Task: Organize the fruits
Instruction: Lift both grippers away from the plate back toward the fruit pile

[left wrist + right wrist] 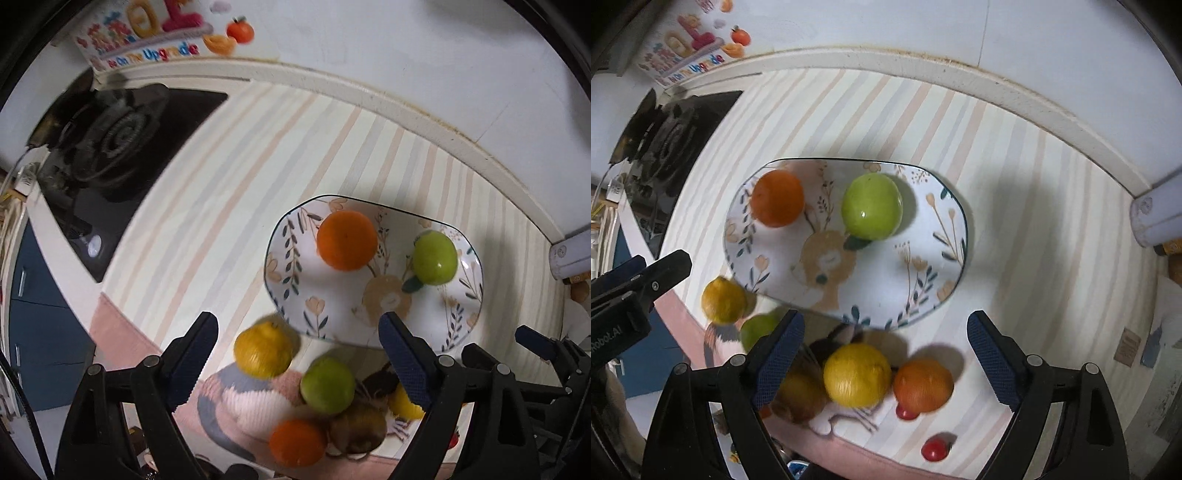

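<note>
Fruit-sorting looks partway through: an orange [777, 198] and a green apple [871, 206] already sit well apart on the flower-patterned plate [923, 291], while both the left tool [299, 363] and the right tool [886, 360] hang above the striped surface [1015, 184] with their jaws spread wide and nothing between them. Next, I'd guess, one tool must drop onto a loose fruit near the plate's front rim, perhaps the yellow lemon [857, 374] or the second orange [922, 385] touching it, and close squarely, since these glossy round things would roll easily.
</note>
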`<state>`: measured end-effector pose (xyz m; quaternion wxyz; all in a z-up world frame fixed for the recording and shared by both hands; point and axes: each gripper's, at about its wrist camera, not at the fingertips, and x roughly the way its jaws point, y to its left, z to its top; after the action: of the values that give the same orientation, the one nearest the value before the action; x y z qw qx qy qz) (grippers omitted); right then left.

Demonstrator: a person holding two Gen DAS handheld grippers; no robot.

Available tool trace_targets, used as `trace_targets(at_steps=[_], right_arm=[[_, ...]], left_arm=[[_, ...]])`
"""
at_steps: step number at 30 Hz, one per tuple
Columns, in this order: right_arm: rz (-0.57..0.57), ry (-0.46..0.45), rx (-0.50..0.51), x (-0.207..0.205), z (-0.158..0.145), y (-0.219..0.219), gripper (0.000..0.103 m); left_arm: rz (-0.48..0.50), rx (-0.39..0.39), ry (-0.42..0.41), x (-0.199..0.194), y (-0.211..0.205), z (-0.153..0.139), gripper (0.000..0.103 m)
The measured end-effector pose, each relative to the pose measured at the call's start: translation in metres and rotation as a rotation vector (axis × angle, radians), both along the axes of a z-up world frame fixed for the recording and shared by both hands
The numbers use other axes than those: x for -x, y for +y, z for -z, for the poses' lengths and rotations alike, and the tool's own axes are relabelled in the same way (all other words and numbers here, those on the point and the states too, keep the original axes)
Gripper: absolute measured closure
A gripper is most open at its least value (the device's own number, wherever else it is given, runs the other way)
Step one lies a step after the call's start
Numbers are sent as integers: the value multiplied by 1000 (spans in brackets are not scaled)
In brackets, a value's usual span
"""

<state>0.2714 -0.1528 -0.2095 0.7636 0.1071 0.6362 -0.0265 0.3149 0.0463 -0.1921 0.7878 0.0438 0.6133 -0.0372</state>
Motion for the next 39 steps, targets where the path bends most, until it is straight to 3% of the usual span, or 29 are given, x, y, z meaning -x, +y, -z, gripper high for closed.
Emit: trace_targets(at_steps=[9, 16, 27, 39], right_arm=[[-11, -139, 29, 50, -53, 4, 11], [-23, -192, 20, 91, -85, 4, 11], [-29, -283, 0, 144, -139, 0, 11], [-30, -306, -42, 168, -159, -2, 11]], left_arm=[[-3, 27, -92, 56, 6, -44, 14], [18, 24, -191, 93, 5, -81, 14], [43, 52, -267, 146, 5, -123, 14], [47, 93, -288, 178, 4, -140, 14]])
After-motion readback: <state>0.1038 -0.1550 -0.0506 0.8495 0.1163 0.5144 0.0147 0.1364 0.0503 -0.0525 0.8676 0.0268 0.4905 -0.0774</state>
